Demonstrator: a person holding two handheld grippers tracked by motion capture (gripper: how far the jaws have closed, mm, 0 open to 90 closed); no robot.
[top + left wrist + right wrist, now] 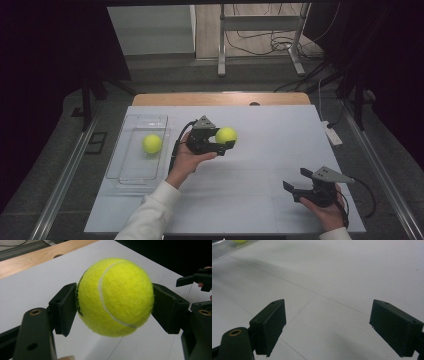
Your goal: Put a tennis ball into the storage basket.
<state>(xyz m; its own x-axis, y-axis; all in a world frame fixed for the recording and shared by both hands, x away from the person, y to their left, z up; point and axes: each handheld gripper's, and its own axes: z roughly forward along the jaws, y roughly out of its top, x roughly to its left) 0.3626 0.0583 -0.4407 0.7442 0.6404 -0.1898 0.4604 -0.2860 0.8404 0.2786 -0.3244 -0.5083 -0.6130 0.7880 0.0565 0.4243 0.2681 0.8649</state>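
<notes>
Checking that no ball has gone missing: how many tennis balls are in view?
2. One tennis ball is clamped in the left gripper above the table; the other ball lies inside the clear container at the table's left.

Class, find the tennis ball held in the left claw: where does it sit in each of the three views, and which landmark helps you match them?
High view: the held tennis ball sits just left of centre, between the left claw's jaws, above the table.
Left gripper view: held tennis ball at centre, clamped by both jaws.
Right gripper view: it is not in this picture.
Shared landmark: the white table with thin seam lines.
</notes>
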